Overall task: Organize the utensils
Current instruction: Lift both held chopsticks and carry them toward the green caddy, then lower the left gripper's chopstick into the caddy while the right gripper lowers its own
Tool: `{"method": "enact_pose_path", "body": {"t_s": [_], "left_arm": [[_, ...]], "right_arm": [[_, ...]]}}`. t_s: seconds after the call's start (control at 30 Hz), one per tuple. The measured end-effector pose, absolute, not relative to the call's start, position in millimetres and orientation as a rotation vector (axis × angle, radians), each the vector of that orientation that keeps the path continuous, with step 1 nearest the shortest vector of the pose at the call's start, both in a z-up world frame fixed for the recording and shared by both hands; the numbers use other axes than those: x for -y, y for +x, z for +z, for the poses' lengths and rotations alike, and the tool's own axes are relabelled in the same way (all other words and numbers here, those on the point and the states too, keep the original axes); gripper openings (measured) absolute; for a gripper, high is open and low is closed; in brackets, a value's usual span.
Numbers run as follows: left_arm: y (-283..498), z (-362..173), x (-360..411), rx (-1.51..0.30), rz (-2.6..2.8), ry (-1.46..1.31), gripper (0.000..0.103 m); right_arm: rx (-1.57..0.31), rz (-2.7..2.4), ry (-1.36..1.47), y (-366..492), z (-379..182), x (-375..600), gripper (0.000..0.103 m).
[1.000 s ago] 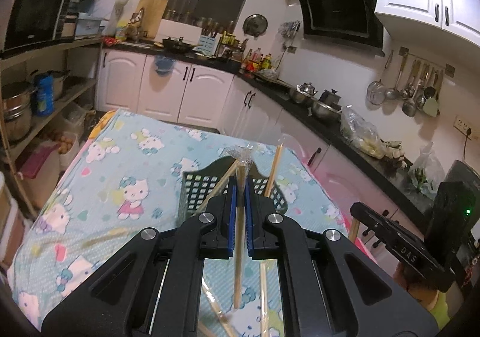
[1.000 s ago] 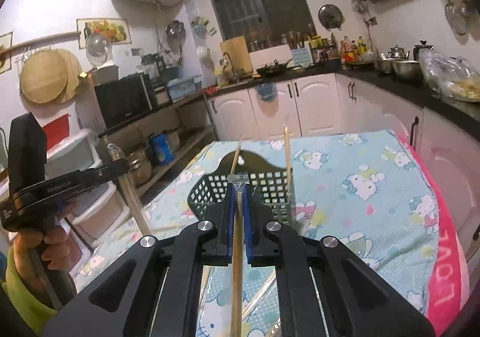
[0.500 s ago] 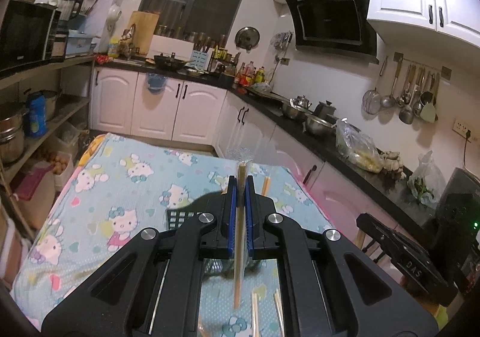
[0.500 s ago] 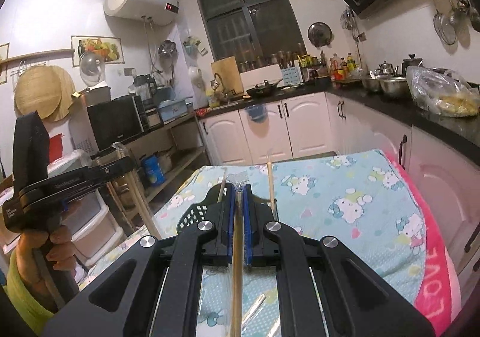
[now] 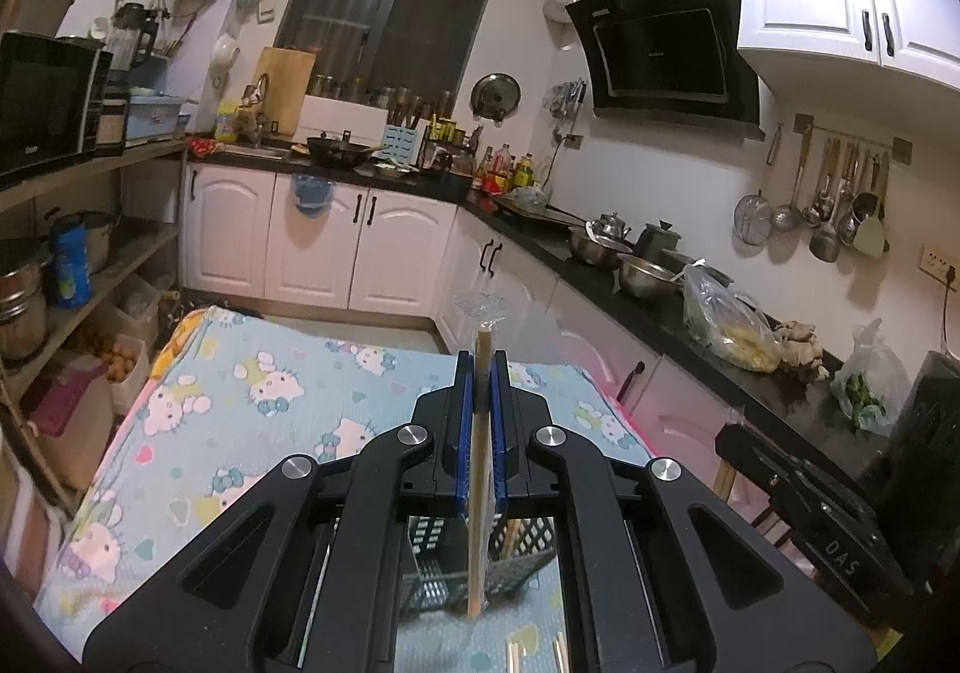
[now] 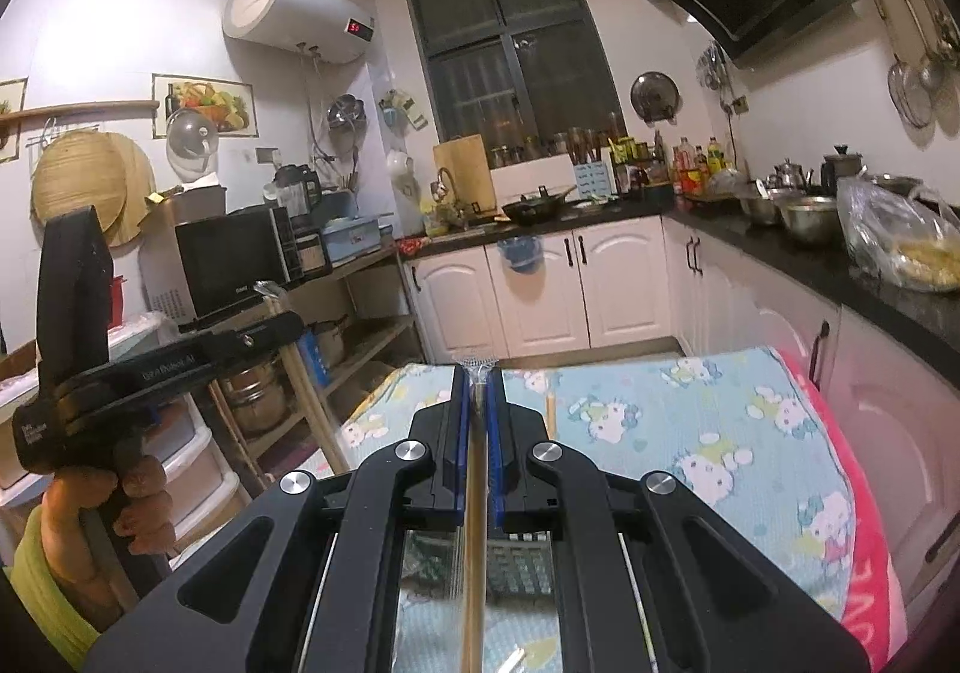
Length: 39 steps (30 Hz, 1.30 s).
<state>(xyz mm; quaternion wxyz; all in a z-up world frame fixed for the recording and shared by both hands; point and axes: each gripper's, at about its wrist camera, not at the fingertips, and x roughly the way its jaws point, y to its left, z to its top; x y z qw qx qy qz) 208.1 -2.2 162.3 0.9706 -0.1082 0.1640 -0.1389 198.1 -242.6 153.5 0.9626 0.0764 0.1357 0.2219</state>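
Left gripper (image 5: 478, 421): blue-padded fingers (image 5: 461, 433) clamped on a wrapped pair of chopsticks (image 5: 477, 523), held upright, clear wrapper tip poking above the pads. Lower end hangs over the black mesh utensil basket (image 5: 528, 538), seen in the gap under the fingers.

Right gripper (image 6: 477, 421): likewise closed on a second wrapped chopstick pair (image 6: 474, 553), shaft running down toward the same basket (image 6: 519, 565). One bare chopstick (image 6: 549, 415) stands just right of the fingers, apparently already in the basket.

Step, as judged: both pairs lifted above the basket, ready to drop in. Next move calls for lowering each tip inside the mesh rim before parting the fingers; tips look close to the wall, so a miss is possible.

More loose chopsticks (image 5: 534, 658) lie on the Hello Kitty cloth over the surface (image 5: 252, 403).

Writing: "DAS" on the other gripper's body (image 5: 840, 547) in the left view; pink cloth edge (image 6: 870, 583) shows letters, partly "LOVE". Water heater (image 6: 300, 13) display red, unreadable.
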Motion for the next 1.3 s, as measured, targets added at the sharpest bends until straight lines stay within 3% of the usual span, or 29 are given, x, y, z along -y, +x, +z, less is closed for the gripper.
{"method": "enact_pose_path", "body": {"t_s": [0.7,1.3], "left_arm": [[252.5,144.9,12.4,-0.314,-0.227,-0.189,0.001],[264.6,102.3,11.7,-0.356,-0.227,-0.192,0.001]], "right_arm": [[-0.115,0.437,0.118,257.8,192.9,224.1,0.006],[-0.089,0.353,0.103,301.8,144.2,213.3,0.006]]}}
